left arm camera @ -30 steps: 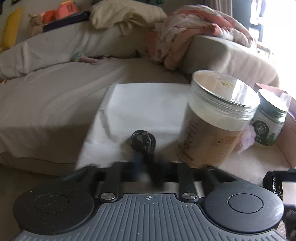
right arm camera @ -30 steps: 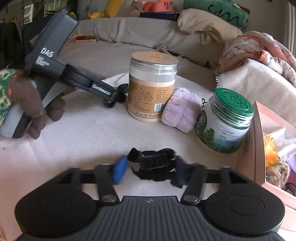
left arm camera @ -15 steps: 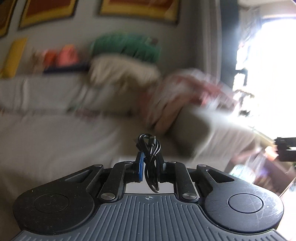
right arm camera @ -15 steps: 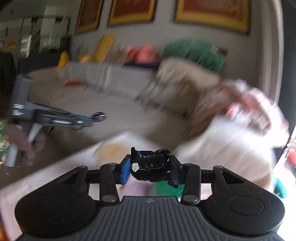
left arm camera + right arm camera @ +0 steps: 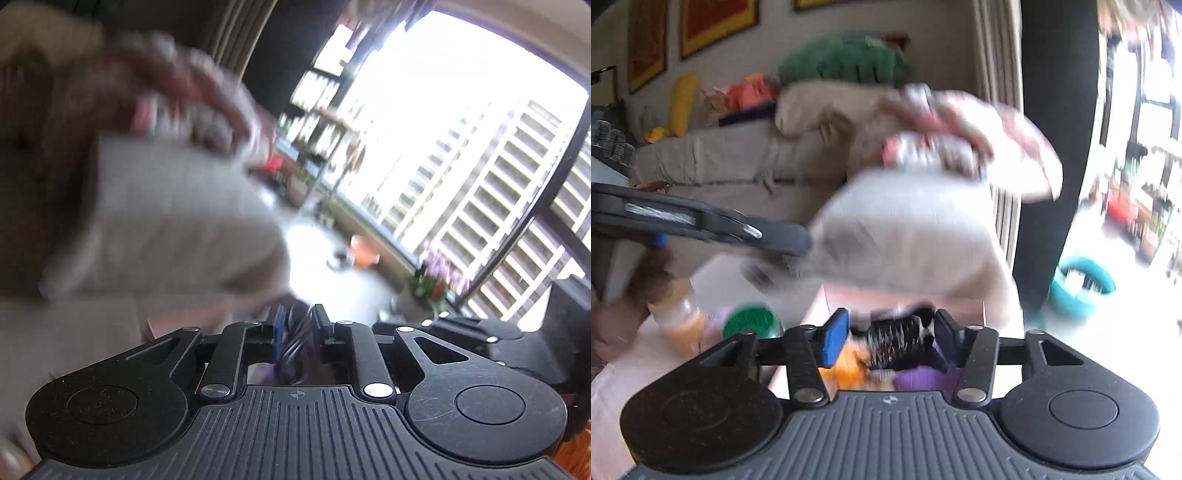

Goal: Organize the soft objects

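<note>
Your black cable (image 5: 295,345), a thin rubbery cord wound into a small bundle, sits low-centre in the left wrist view, pinched in the left gripper (image 5: 300,324): blue pad one side, black pad the other, both tight on the loops, w/ the lower strands running down behind the gripper body and out of sight. Your other item, a black hair claw clip (image 5: 899,338) in hard plastic w/ rows of spiky teeth, is low-centre in the right wrist view, inside the right gripper (image 5: 889,332). Those jaws have just been opening; the clip lies against the right-hand black pad, a gap shows btwn it and the blue pad, so it's not squeezed. Directly under the clip you get smeared orange and purple blobs (image 5: 919,378), too blurred to name. Left of them, a green-lidded jar (image 5: 750,321) and an orange-ish jar (image 5: 679,317), both streaked. Behind, mid-frame, a pale fabric sofa arm (image 5: 905,240) w/ a crumpled pink patterned blanket (image 5: 960,125) on top. Left gripper's side shows at left edge there. Right half of the left view is blown-out window (image 5: 461,129).
</note>
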Demonstrator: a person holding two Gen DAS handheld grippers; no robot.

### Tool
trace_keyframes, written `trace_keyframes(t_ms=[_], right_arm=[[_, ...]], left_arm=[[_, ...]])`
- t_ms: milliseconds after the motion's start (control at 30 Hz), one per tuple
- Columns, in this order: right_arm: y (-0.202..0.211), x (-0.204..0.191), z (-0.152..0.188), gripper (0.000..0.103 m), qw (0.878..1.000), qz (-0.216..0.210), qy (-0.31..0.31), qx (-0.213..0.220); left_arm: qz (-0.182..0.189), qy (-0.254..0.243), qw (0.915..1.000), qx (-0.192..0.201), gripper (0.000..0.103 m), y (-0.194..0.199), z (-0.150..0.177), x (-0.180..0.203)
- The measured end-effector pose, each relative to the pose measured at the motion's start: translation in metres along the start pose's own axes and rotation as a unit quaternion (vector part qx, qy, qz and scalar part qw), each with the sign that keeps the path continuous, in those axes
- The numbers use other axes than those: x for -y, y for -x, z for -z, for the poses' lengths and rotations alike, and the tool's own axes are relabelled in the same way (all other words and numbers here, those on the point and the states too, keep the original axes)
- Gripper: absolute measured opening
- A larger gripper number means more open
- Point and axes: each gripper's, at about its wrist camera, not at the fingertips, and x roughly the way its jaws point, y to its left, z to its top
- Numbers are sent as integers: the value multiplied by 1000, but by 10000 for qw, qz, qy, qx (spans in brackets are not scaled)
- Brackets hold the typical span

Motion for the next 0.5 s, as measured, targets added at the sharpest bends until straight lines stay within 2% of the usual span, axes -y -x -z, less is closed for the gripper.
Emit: trace_keyframes(t_ms=[67,167,233,333,433,500], right_arm=[[-3,9,11,54,9999,25,-108,-71],[-2,20,17,60,9997,93,-233,-41],[-1,22,21,60,9996,145,-240,-30],[-10,10,20,63,9997,222,68,33],[-11,-26,28,65,9950,329,867,368],[-12,-61,34,65,9835,373,1662,614]], left_arm=[[-39,-35,9993,-373,19,-17,11,-7],[-272,-88,9990,-339,19,-6,17,-19],[-478,-200,9986,-36,19,19,12,-26],[-864,-260,9944,552,19,68,11,-35],[-1485,-164,9827,1090,19,117,18,-52],[-1754,35,9760,1288,19,149,29,-68]])
